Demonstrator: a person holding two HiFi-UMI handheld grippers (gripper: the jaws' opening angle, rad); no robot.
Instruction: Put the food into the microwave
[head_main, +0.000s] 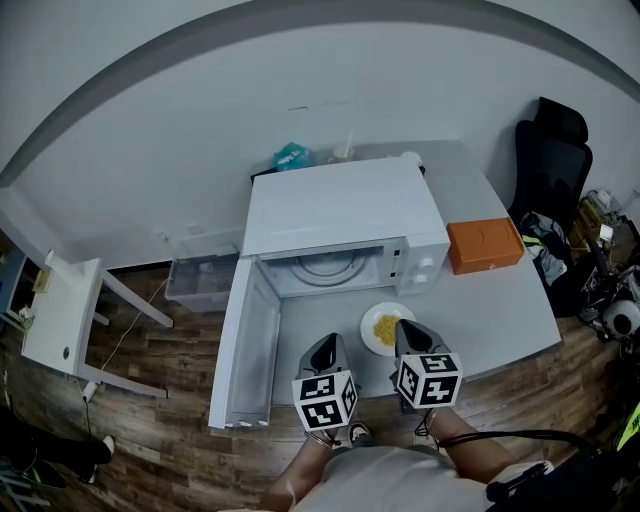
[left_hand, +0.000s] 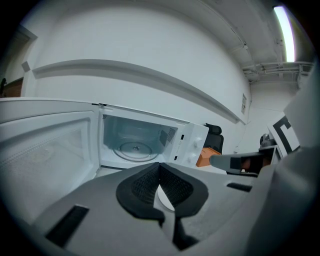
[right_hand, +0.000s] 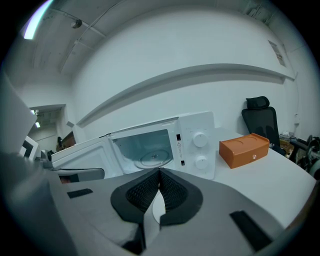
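Note:
The white microwave (head_main: 340, 215) stands on the grey table (head_main: 500, 310) with its door (head_main: 245, 345) swung wide to the left. Its cavity (left_hand: 132, 142) is empty apart from the glass turntable (right_hand: 155, 157). A white plate (head_main: 372, 340) of yellow food (head_main: 385, 327) lies on the table in front of the opening. My left gripper (head_main: 325, 347) hovers left of the plate, shut with nothing in it (left_hand: 159, 167). My right gripper (head_main: 405, 328) hangs over the plate's right edge, also shut and empty (right_hand: 159, 175).
An orange box (head_main: 485, 245) sits right of the microwave. A black office chair (head_main: 550, 165) stands at the table's far right. On the floor to the left are a clear bin (head_main: 200, 280) and a white side table (head_main: 60, 315). A teal item (head_main: 293, 156) lies behind the microwave.

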